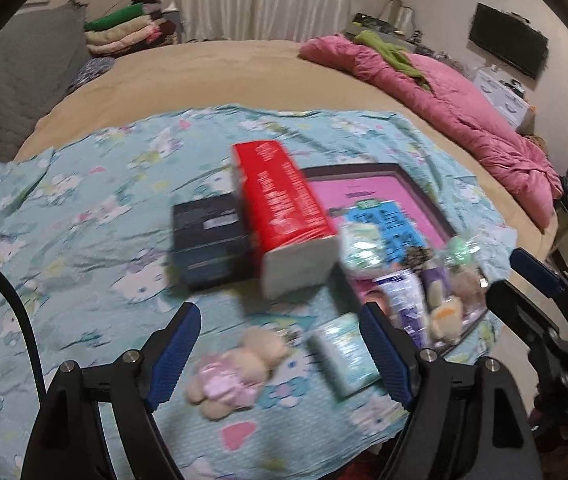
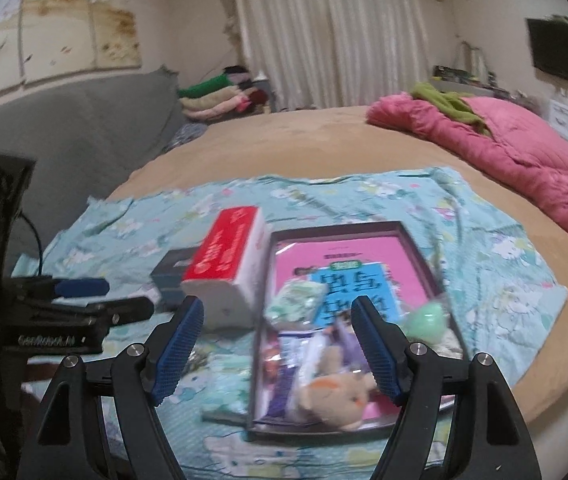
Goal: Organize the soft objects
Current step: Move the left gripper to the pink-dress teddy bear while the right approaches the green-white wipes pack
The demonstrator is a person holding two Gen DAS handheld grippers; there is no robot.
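Observation:
My left gripper [image 1: 280, 340] is open above the cat-print sheet [image 1: 84, 240]. Below its gap lie a small plush bear in a pink dress [image 1: 232, 372] and a pale green tissue packet [image 1: 344, 360], neither touched. My right gripper [image 2: 278, 320] is open over a dark-framed tray [image 2: 396, 226] with a pink lining. The tray holds a cream plush with orange marks [image 2: 344, 396], a green ball [image 2: 428, 316], a blue book [image 2: 356, 284] and several blurred packets. Each gripper also shows in the other view, the left gripper [image 2: 124, 298] and the right gripper [image 1: 504, 274].
A red tissue box [image 1: 284, 216] leans on a dark box [image 1: 208, 240] left of the tray [image 1: 416, 188]. A pink quilt [image 1: 464, 116] lies along the bed's right side. A grey headboard [image 2: 64, 132] and folded blankets [image 2: 216, 96] are at the far left.

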